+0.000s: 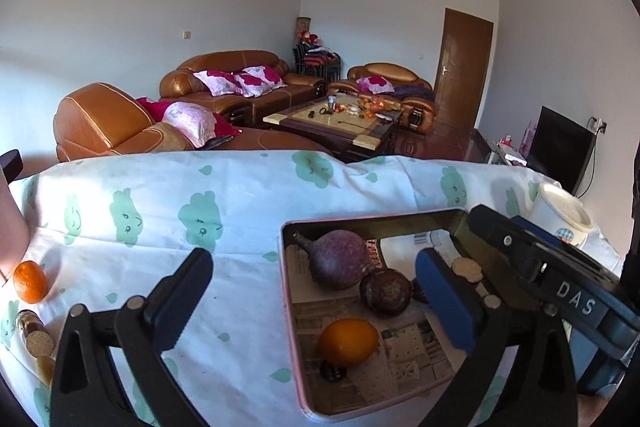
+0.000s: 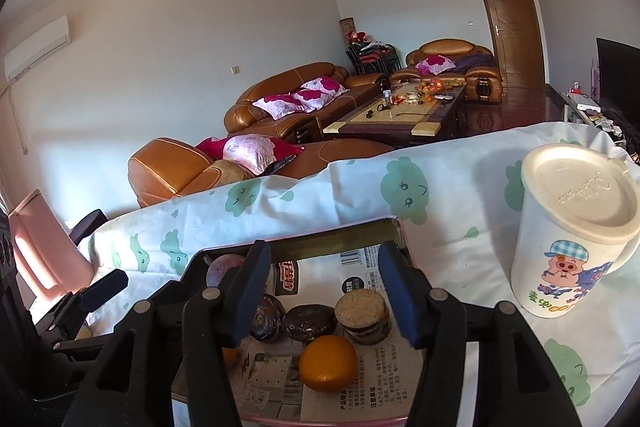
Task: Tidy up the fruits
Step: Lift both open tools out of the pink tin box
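Note:
A pink-rimmed metal tin (image 1: 289, 291) lined with newspaper sits on the cloud-print cloth. In it lie a purple beet (image 1: 340, 259), a dark round fruit (image 1: 385, 291) and an orange (image 1: 347, 342). My left gripper (image 1: 316, 303) is open and empty over the tin's left edge. Another orange (image 1: 30, 282) lies on the cloth at far left. In the right wrist view my right gripper (image 2: 324, 291) is open and empty above the tin (image 2: 394, 229), over an orange (image 2: 328, 363), two dark round fruits (image 2: 309, 323) and a sandwich biscuit (image 2: 362, 315).
A white lidded mug with a pig cartoon (image 2: 576, 231) stands right of the tin. Biscuits (image 1: 38, 341) lie at the cloth's left front edge. A pink object (image 2: 44, 247) stands at far left. Sofas and a coffee table (image 1: 336, 123) lie beyond the table.

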### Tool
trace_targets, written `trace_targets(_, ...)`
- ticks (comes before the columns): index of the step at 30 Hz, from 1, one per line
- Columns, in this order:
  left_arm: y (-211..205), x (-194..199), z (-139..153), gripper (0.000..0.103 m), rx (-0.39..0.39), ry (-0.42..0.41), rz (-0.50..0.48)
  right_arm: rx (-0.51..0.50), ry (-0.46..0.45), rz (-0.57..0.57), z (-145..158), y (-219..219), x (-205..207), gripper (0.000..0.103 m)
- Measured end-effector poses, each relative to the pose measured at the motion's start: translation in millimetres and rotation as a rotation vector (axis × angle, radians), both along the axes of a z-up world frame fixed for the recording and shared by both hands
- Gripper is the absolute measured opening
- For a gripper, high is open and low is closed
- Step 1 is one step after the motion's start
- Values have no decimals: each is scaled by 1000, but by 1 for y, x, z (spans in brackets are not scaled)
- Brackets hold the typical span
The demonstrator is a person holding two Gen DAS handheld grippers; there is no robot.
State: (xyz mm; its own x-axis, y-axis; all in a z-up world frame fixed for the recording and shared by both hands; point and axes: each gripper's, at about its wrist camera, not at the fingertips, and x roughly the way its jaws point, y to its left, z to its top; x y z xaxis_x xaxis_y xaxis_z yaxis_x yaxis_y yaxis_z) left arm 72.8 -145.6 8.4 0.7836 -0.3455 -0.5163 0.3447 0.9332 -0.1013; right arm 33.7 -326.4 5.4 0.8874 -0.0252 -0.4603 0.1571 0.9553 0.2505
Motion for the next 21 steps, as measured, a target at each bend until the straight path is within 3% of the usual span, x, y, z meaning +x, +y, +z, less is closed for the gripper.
trace_targets(2, 3, -1, 0, 103, 4, 0, 4, -16, -12, -18, 1, 2, -2, 72)
trace_targets(13, 39, -10, -8, 103, 68, -20, 103, -71, -52, -53, -1, 14, -10, 72)
trace_targets(21, 62, -21, -14, 103, 121, -39, 121, -97, -83, -73, 0, 23, -20, 72)
